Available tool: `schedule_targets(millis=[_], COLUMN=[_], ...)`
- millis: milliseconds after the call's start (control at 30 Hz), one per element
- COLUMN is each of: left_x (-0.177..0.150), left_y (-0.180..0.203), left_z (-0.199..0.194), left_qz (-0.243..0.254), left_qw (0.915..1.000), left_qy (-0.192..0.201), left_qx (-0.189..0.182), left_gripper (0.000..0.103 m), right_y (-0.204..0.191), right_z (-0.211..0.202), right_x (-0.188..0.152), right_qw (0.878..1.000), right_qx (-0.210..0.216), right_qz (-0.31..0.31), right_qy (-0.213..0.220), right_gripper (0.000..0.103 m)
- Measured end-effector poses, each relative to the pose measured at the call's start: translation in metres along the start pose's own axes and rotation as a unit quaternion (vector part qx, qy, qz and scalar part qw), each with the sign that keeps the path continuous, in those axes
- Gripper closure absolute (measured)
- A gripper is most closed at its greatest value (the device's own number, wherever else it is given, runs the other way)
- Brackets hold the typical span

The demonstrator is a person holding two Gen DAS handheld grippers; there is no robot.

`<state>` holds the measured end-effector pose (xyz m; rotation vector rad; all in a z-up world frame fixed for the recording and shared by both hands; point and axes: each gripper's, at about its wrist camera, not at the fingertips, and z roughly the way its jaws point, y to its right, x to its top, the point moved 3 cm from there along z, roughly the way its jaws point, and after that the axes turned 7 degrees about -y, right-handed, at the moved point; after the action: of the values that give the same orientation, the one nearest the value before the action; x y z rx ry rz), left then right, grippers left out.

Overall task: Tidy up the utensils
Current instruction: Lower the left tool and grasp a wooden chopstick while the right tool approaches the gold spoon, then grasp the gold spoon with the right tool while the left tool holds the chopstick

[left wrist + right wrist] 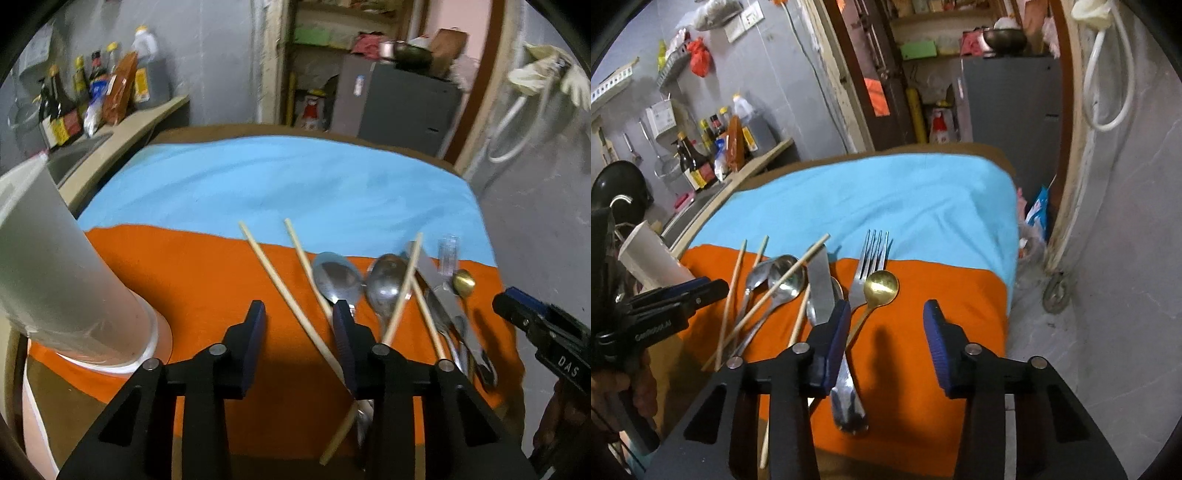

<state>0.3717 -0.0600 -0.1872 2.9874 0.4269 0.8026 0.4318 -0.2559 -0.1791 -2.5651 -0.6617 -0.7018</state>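
**Utensils in a loose heap, both grippers empty above them**

On an orange cloth (192,280) laid over a sky-blue cloth (280,184), we see a jumble of cutlery: pale wooden chopsticks (284,291) lying crossed, two silver steel spoons (338,277), a steel table knife (820,284), a silver four-tined fork (871,266) and a small gold round-bowled spoon (881,286). They overlap one another and nothing appears sorted.

At the left edge of the orange cloth stands a tall white plastic cup (48,258), upright. We cannot see inside it, so we cannot tell whether it holds anything. It may be where the utensils go.

Our left gripper (301,319) hovers over the chopsticks and spoons with its jaws partly open, holding nothing; one chopstick runs beneath the gap. Our right gripper (886,321) hangs over the fork and gold spoon, also partly open and empty.

We judge the task barely begun: every visible piece remains to be picked up.
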Motion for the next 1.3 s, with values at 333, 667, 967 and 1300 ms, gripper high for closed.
schedule_targets(millis=[333,667,967,1300], left_x=[0.015,0.02,0.018,0.007], left_y=[-0.013,-0.034,-0.036,-0.034], left_z=[0.024,0.02,0.017,-0.001], left_qz=[-0.024,-0.055,-0.061,-0.066], left_qw=[0.9979,0.994,0.9935,0.9937], left_qy=[-0.05,-0.077,-0.079,-0.053], left_qx=[-0.032,-0.055,-0.054,-0.072], left_gripper=[0.075,0.1,0.1,0.101], right_y=[0.007,-0.002,0.003,-0.001], right_z=[0.033,0.049,0.047,0.036], right_x=[0.014,0.024,0.021,0.012], right_qw=[0.999,0.997,0.997,0.998], right_qx=[0.024,0.008,0.035,0.029], right_qz=[-0.01,-0.055,-0.045,-0.04], right_qy=[-0.042,-0.044,-0.049,-0.035], right_gripper=[0.073,0.076,0.077,0.078])
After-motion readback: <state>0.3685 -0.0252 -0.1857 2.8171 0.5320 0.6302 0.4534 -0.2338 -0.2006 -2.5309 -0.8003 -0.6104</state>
